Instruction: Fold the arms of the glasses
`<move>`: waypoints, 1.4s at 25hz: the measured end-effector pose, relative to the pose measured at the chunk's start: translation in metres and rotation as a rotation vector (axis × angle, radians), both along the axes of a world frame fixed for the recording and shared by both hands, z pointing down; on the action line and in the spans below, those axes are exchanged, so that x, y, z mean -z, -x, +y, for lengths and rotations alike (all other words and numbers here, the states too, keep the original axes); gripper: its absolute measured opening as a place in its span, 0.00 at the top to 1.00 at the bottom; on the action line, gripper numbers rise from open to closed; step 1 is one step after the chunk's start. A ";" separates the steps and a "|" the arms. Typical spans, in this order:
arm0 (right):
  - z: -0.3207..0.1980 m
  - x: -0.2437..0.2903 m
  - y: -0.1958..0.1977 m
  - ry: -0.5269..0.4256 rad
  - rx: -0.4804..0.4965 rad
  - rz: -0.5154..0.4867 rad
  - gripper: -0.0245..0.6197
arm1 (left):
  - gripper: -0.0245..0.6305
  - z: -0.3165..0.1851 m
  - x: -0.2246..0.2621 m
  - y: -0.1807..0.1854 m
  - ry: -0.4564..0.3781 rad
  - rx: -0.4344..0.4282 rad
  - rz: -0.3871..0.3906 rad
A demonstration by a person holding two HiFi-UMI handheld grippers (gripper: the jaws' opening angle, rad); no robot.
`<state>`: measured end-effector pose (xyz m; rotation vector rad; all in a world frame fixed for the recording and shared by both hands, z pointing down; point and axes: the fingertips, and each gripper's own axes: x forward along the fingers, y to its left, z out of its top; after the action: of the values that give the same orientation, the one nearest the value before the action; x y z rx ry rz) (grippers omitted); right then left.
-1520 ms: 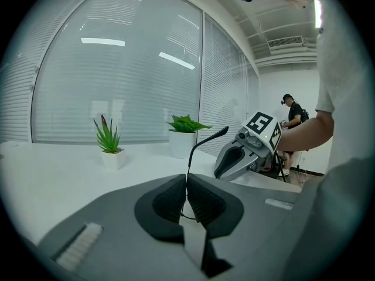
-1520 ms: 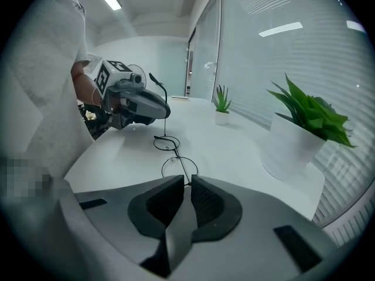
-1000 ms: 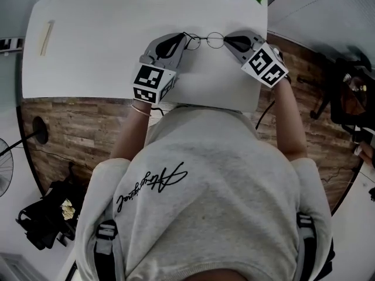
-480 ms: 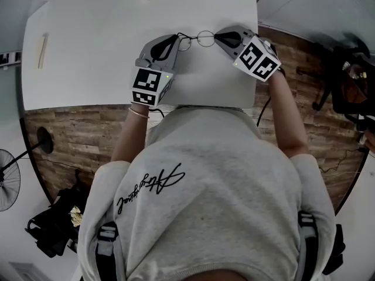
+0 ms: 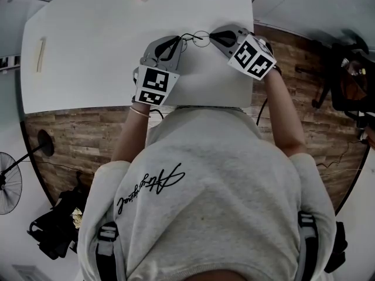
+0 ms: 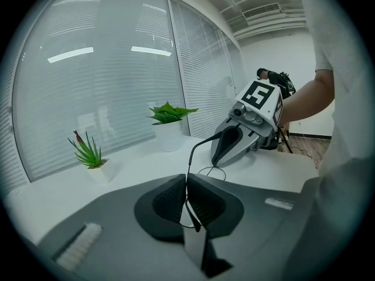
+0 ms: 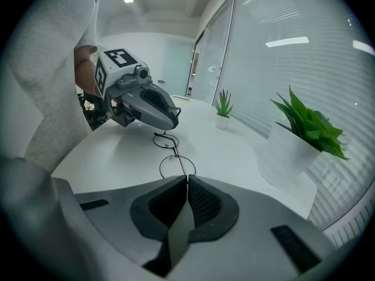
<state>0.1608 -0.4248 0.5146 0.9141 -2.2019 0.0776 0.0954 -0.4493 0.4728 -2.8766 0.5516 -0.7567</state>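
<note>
1. The left gripper (image 6: 186, 183) is pinched shut on one thin black arm (image 6: 191, 154) of the glasses. The arm's curved earpiece end hangs just below the pads. The right gripper (image 7: 187, 183) is likewise closed on the thin wire at the frame's other end, right beside the nearer lens (image 7: 176, 165).
2. The glasses (image 5: 200, 38) span the short gap between the two tool tips, low over the far part of the white table (image 5: 99, 51). Whether they rest on it I cannot tell.
3. To fold cleanly, I judge that the right gripper should act as a still anchor. The left then swings its arm inward about the hinge in a flat arc behind the lenses.
4. The wire looks thin and easy to bend. Follow the hinge's own path, with no twisting and no outward pull, and grip just firmly enough that the arm cannot slide through the pads.
5. In the head view both forearms reach out from the torso and converge. The left gripper slants away and to the right, nose tipped down, its marker cube (image 5: 153, 85) facing up.
6. The right gripper slants inward to the left, also nose-down, its marker cube (image 5: 252, 56) tilted outward.
</note>
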 end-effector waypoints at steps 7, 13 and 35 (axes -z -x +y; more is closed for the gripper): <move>0.000 -0.001 0.000 0.000 0.000 0.001 0.95 | 0.95 0.003 -0.008 -0.006 -0.058 -0.031 -0.090; 0.000 -0.001 0.001 -0.006 0.002 -0.014 0.95 | 0.95 0.006 -0.014 -0.009 -0.073 -0.045 -0.138; -0.001 -0.001 0.000 -0.002 0.004 -0.003 0.94 | 0.96 0.011 -0.032 -0.016 -0.201 -0.180 -0.302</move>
<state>0.1612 -0.4255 0.5153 0.9113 -2.2066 0.0754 0.1115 -0.4383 0.5049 -2.5219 0.3057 -1.0162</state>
